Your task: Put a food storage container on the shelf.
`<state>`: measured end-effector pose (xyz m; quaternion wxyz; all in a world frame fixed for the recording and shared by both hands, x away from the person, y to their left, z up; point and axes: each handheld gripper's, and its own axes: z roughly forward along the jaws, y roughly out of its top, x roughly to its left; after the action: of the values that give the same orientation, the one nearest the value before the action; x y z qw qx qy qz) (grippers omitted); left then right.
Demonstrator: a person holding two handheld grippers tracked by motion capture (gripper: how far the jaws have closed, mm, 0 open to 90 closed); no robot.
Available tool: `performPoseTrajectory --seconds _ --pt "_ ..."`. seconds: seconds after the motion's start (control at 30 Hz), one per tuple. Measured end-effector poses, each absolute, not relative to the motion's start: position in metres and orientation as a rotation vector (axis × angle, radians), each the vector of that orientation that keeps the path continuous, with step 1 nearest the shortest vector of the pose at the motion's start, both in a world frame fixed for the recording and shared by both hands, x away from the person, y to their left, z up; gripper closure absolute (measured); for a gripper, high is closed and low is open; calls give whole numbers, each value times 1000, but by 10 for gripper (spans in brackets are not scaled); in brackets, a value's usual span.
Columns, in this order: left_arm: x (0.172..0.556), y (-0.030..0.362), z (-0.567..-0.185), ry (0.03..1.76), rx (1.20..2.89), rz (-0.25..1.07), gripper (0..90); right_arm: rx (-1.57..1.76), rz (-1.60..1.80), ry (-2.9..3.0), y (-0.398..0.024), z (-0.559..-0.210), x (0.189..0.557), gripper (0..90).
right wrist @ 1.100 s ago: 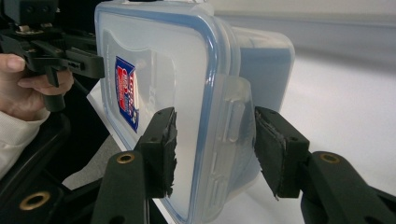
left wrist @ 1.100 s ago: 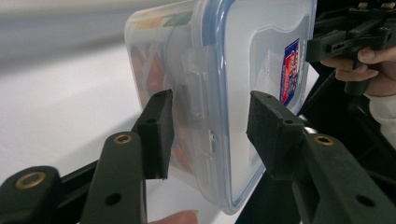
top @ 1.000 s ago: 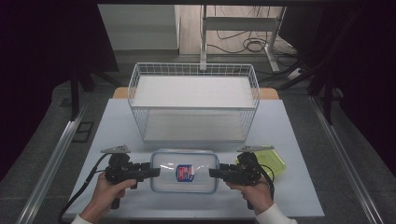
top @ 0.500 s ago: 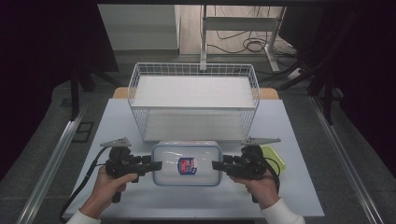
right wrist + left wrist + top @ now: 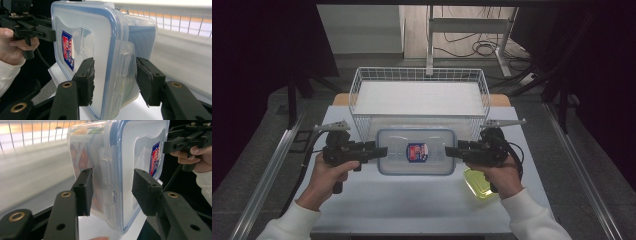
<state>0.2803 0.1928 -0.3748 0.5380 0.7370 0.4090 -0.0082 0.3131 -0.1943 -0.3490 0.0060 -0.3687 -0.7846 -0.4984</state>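
we held the container (image 5: 416, 152) clear of the table (image 5: 412, 210), just before the wire basket (image 5: 419, 95), the left gripper (image 5: 381, 152) and right gripper (image 5: 449, 151) each clamped on an end latch. uneven lifting could have tilted it or popped a latch. a second earlier it sat lower, nearer us.
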Motion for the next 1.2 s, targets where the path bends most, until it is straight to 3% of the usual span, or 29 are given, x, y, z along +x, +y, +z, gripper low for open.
performPoseTrajectory --seconds 0.67,0.93,1.2 --pt "323 191 -312 919 1747 29 535 -1126 -1627 -2493 -197 -290 348 506" --pt "353 195 -291 922 1753 42 535 -1111 -1630 -2490 -193 -266 384 506" --pt "383 198 -290 950 1756 12 535 -1131 -1601 -2462 -191 -265 414 505"
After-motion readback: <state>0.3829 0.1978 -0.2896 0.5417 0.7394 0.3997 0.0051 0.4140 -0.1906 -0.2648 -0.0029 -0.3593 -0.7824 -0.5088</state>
